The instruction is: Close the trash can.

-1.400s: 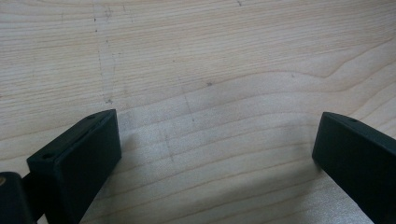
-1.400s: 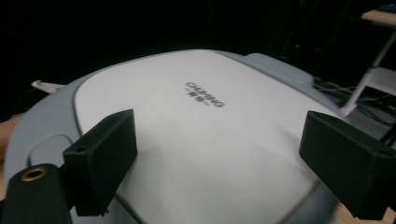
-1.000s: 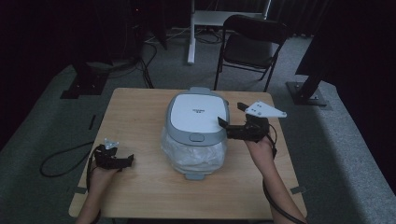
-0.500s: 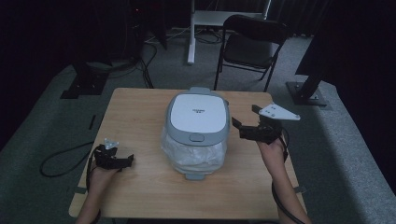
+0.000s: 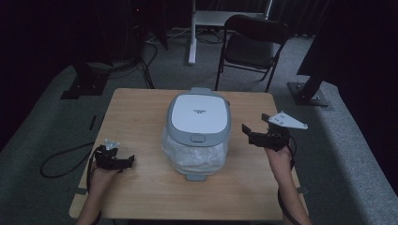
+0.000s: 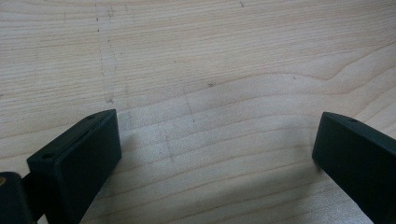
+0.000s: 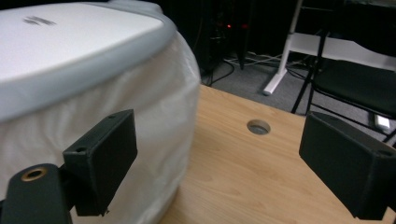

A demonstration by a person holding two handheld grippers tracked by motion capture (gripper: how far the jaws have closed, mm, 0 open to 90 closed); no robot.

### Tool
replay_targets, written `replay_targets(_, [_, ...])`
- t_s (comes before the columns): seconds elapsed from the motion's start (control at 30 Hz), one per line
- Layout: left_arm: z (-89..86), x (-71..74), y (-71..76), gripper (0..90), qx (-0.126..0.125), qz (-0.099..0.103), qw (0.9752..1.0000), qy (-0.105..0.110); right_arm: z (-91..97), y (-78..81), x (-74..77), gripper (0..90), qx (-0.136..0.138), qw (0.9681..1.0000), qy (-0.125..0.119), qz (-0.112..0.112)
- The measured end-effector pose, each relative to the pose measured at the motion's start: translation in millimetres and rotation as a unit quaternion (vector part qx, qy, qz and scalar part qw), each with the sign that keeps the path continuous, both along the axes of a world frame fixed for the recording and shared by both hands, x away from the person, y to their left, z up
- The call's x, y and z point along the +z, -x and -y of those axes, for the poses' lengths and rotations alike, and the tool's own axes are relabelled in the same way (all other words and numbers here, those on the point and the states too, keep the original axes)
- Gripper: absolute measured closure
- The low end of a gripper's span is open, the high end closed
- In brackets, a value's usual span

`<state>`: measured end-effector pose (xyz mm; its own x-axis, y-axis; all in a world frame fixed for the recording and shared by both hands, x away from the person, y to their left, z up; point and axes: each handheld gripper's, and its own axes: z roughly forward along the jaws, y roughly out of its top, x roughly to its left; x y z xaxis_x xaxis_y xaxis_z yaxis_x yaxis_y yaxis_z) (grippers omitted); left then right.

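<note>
In the lower left of the high view, the left gripper (image 5: 123,162) lies low over the desk (image 5: 141,117), held in a hand. Its own view shows the jaws spread wide, two blunt matte black blocks with nothing between them but pale wood, straight-grained with a few faint scuffs and a wavy grain line toward the right.

In the lower right of the high view, the right gripper (image 5: 247,132) is held above the desk's right edge, its jaws also wide apart and empty, pointing left toward the rice cooker (image 5: 199,126). A grey three-cornered plate (image 5: 284,121) sits on top of it. In its own view the left jaw stands near the cooker's side, though whether it touches is unclear.

The rice cooker stands mid-frame on the desk, lid shut. The lid is a smooth rounded white panel in a grey rim with a small grey latch at the front; the body below is wrapped in crinkled, translucent white plastic.

A round cable hole (image 7: 258,126) is cut in the desk beyond it. Farther back, at the upper right, stands a black folding chair (image 5: 251,49) on grey carpet.
</note>
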<state>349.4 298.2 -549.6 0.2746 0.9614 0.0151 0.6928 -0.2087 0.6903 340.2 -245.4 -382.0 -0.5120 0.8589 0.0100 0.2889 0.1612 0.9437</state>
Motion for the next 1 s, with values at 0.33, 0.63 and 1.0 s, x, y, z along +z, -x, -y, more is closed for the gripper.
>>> replay_targets(0.33, [-0.3, 0.0, 0.0, 2.0, -0.001, 0.000, 1.0000, -0.001, 16.2, 2.3, -35.6, 10.7, -0.030, 0.9992, -0.009, -0.026])
replay_targets(0.63, [-0.3, 0.0, 0.0, 2.0, -0.001, 0.000, 1.0000, -0.001, 27.7, 3.8, -70.2, 10.7, -0.052, 0.9973, -0.010, -0.051])
replay_targets(1.0, [-0.3, 0.0, 0.0, 2.0, -0.001, 0.000, 1.0000, -0.001, 43.2, 3.5, -103.5, 10.7, -0.082, 0.9934, -0.009, -0.080])
